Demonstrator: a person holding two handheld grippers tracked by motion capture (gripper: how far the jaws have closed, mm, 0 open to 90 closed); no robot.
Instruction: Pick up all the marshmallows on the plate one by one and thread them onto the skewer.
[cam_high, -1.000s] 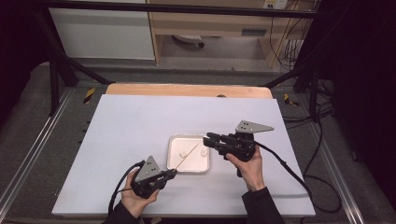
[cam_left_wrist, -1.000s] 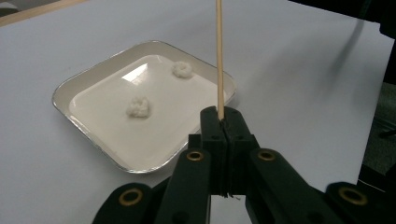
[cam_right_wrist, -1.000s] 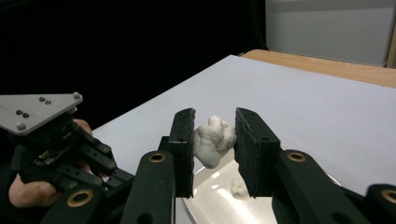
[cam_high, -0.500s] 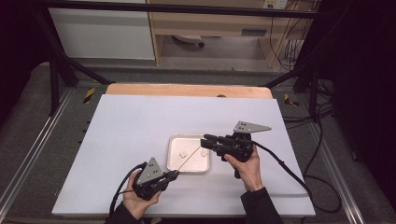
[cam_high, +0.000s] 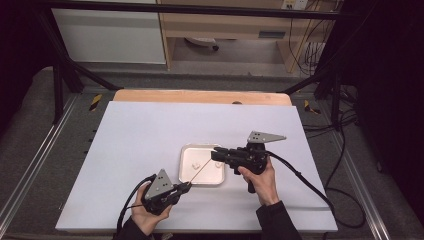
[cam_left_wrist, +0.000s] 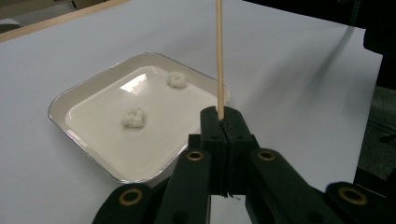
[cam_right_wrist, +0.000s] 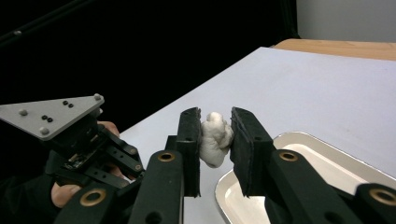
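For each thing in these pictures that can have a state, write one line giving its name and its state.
Left gripper: shut on the wooden skewer, which stands upright.
Right gripper: jaws just closing, shut on a white lump, held above the tray's edge.
Tray: flat on the table, holding two white lumps.

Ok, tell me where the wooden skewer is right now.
The wooden skewer is clamped in the left gripper, slanting over the near right corner of the white tray toward the right gripper.
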